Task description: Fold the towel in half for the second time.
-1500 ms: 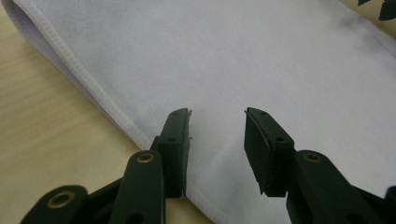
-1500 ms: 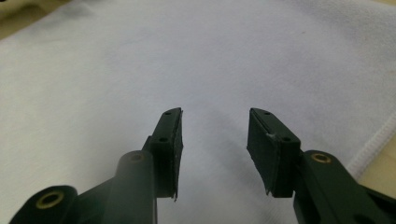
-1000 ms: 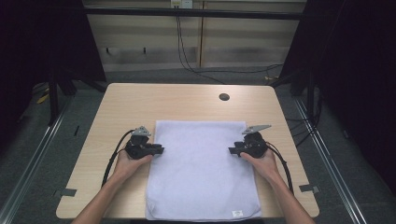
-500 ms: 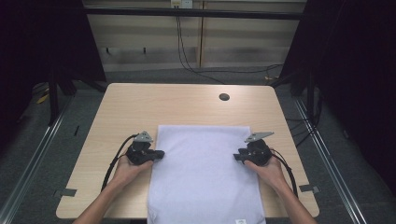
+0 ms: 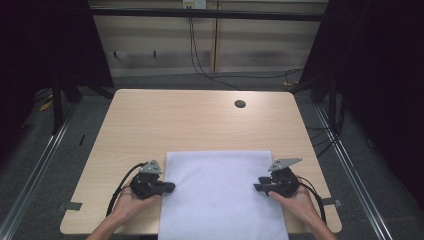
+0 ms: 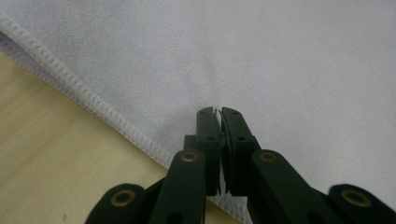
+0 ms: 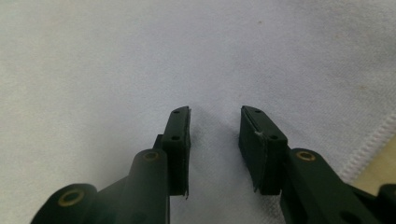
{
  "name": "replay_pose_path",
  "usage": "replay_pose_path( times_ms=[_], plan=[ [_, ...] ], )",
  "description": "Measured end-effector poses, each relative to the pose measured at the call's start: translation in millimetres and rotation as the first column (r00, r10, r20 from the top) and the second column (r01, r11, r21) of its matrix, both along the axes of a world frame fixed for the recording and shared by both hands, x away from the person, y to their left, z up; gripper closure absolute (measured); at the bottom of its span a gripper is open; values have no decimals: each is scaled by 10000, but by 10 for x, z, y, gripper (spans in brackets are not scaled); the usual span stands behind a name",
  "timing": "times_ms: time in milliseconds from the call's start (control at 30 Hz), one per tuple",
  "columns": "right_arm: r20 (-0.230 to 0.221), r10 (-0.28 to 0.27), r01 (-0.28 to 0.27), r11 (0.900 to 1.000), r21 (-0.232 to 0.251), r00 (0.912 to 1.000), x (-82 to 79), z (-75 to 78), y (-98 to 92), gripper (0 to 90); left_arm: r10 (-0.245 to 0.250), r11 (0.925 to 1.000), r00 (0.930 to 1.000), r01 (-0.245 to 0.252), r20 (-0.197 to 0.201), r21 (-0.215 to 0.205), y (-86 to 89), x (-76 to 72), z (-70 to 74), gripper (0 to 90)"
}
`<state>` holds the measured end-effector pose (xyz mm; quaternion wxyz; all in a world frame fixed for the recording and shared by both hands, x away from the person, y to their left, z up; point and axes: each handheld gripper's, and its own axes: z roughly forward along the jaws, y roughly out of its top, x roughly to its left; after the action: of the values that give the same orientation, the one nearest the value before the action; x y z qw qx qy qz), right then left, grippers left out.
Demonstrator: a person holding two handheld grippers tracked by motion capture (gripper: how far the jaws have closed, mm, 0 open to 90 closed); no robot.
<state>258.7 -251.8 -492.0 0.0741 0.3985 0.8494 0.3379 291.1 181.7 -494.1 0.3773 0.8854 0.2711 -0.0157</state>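
White towel (image 5: 222, 195) lay flat on the near half of the wooden table (image 5: 195, 120), its near end running past the table's front edge and out of the high view. Left gripper (image 5: 167, 187) sat at the towel's left edge, held in the person's left hand (image 5: 131, 200); right gripper (image 5: 257, 187) sat at the right edge in the right hand (image 5: 300, 202). Both pointed inward toward each other across the cloth. In the left gripper view the jaws were pressed nearly together, just reopened a touch, tips (image 6: 219, 114) over the fabric just inside the stitched hem (image 6: 93, 105); whether cloth was caught between them couldn't be told. In the right gripper view the jaws stood spread apart over the towel (image 7: 187, 60), nothing pinched between them, hem (image 7: 369, 140) at lower right. Dark round hole (image 5: 240, 104) in the table's far part, well apart from the towel.
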Motion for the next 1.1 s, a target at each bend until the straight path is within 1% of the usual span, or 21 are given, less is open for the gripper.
replay_pose_path(
  times_ms=[33, 67, 100, 167, 200, 267, 333, 367, 400, 433, 500, 567, 633, 700, 733, 800, 867, 900, 933, 1033, 1100],
  plan=[
    [-119, 64, -62, 9999, 96, 9999, -38, 4, -4, 619, -75, 10000, 10000, 75, -34, -54, 11, -5, 14, 811],
    [-141, 199, -197, 9997, 140, 9997, -43, 7, -11, 604, -136, 9998, 9997, 138, 195, -112, 37, -3, 54, 786],
    [-214, 130, -125, 9996, 240, 9997, -48, 20, -23, 583, -57, 9992, 9998, 65, 193, -385, 66, 28, 90, 768],
    [10, 71, -72, 9992, 397, 10000, -1, 47, -75, 573, 345, 9960, 9990, -319, 289, -839, 114, 123, 157, 731],
    [139, -74, 67, 9986, 529, 9999, 34, 66, -107, 568, 581, 9943, 9971, -535, 483, -920, 146, 214, 195, 721],
    [475, -490, 453, 9961, 759, 9977, 151, 150, -226, 564, 1144, 9885, 9917, -1077, 586, -1061, 192, 381, 214, 688],
    [897, -962, 895, 9931, 765, 9913, 284, 231, -353, 560, 1592, 9825, 9853, -1520, 617, -1076, 226, 524, 191, 624],
    [966, -1115, 1031, 9908, 876, 9891, 361, 253, -419, 553, 1864, 9777, 9816, -1811, 417, -1068, 246, 672, 147, 604],
    [966, -1115, 1031, 9908, 876, 9891, 361, 253, -419, 553, 1864, 9777, 9816, -1811, 417, -1068, 246, 672, 147, 568],
    [1110, -1461, 1348, 9855, 1027, 9830, 499, 264, -503, 547, 2002, 9745, 9787, -1940, 460, -1123, 253, 741, 123, 568],
    [1008, -1514, 1423, 9855, 922, 9833, 667, 229, -539, 535, 2110, 9716, 9763, -2040, 482, -1201, 249, 876, 88, 550],
    [813, -1392, 1300, 9854, 1098, 9869, 802, 178, -540, 529, 2112, 9740, 9750, -2040, 686, -984, 222, 985, 76, 541],
    [730, -1245, 1159, 9870, 1117, 9895, 899, 122, -515, 520, 2198, 9686, 9743, -2119, 497, -1301, 195, 1061, 60, 531],
    [623, -1130, 1073, 9903, 884, 9916, 955, 70, -480, 514, 1899, 9766, 9811, -1850, 361, -1101, 144, 1100, 36, 504],
    [575, -1112, 1061, 9907, 846, 9921, 976, 47, -474, 510, 1845, 9773, 9827, -1817, 162, -1088, 119, 1103, 16, 481],
    [445, -1119, 1067, 9886, 1062, 9927, 986, 21, -482, 510, 1849, 9787, 9826, -1824, 189, -942, 93, 1091, -5, 452],
    [402, -1104, 1071, 9912, 781, 9931, 981, -4, -466, 510, 1773, 9821, 9838, -1753, 248, -685, 81, 1083, -11, 456],
    [301, -1129, 1098, 9899, 894, 9931, 980, -20, -464, 511, 1743, 9829, 9845, -1728, 200, -631, 79, 1072, -19, 482],
    [285, -1113, 1082, 9898, 924, 9934, 984, -39, -466, 523, 1590, 9852, 9872, -1576, 154, -672, 88, 1063, -29, 539],
    [178, -1171, 1157, 9911, 655, 9930, 977, -75, -448, 586, 1185, 9923, 9929, -1178, 144, -393, 81, 1013, -48, 705],
    [43, -1083, 1079, 9930, 482, 9941, 974, -72, -445, 679, 1108, 9932, 9938, -1103, 124, -385, 81, 1003, -42, 811]
  ],
)
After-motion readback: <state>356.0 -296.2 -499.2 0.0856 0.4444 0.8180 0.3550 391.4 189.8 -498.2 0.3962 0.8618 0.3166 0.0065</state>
